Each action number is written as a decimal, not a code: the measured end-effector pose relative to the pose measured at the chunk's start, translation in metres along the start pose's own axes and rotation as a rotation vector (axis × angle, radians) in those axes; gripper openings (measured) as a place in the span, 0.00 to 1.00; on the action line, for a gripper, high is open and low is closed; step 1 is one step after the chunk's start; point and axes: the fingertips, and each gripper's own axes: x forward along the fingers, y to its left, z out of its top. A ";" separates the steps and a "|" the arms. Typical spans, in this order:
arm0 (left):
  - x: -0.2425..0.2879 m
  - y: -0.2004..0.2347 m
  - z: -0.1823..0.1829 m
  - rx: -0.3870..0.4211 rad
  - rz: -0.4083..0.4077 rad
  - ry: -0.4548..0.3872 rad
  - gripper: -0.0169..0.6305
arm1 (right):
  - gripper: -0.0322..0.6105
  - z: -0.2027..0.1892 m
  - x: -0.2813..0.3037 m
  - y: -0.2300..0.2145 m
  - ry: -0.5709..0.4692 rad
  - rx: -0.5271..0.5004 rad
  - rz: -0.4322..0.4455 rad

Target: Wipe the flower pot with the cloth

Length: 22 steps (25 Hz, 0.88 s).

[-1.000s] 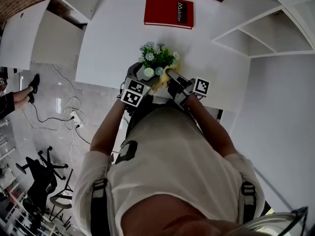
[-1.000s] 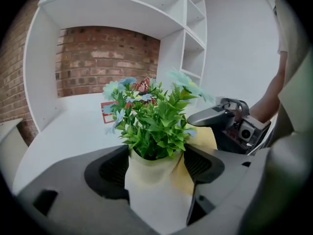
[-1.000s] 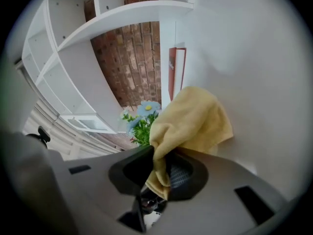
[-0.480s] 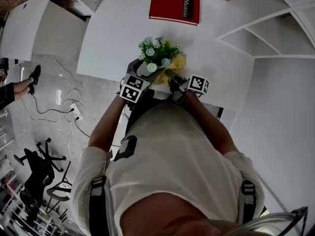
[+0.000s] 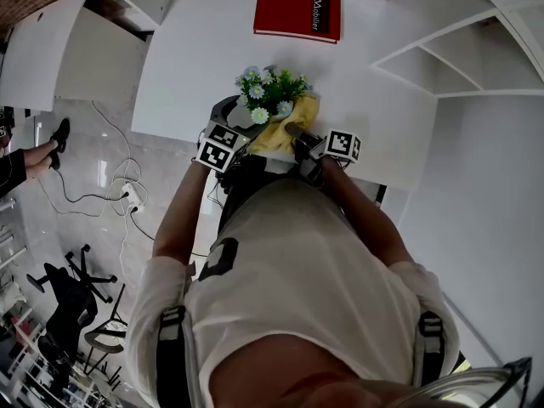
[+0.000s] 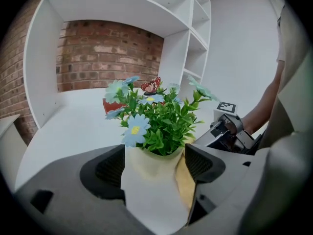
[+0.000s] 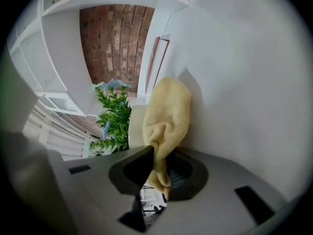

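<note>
A cream flower pot [image 6: 149, 180] with green leaves and pale blue flowers [image 5: 269, 92] stands near the front edge of the white table [image 5: 204, 49]. My left gripper [image 6: 155, 166] is shut on the flower pot, one jaw on each side of it. My right gripper [image 7: 157, 168] is shut on a yellow cloth [image 7: 166, 119], whose free end lies against the pot's side [image 7: 135, 124]. In the head view the yellow cloth [image 5: 280, 133] shows between the left gripper [image 5: 223, 143] and the right gripper [image 5: 299, 136], under the flowers.
A red book [image 5: 297, 13] lies flat at the back of the table. White shelving [image 5: 442, 49] stands on the right, and more white shelves [image 6: 186, 38] and a brick wall [image 6: 98, 53] lie behind. Cables [image 5: 119, 198] and office chairs [image 5: 72, 304] occupy the floor at left.
The right gripper has sunk and tilted with the cloth, which now lies lower against the pot's side. The left gripper keeps its hold on the pot and has barely shifted.
</note>
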 end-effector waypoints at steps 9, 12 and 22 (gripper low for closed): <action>0.023 -0.008 0.005 0.044 -0.077 0.014 0.60 | 0.16 0.037 -0.014 0.048 -0.121 0.001 0.178; 0.021 -0.009 0.003 0.009 -0.039 -0.018 0.60 | 0.16 0.027 -0.009 0.047 -0.110 -0.014 0.157; 0.000 -0.024 -0.011 -0.054 0.028 -0.009 0.60 | 0.16 -0.004 0.011 0.017 -0.042 0.012 0.024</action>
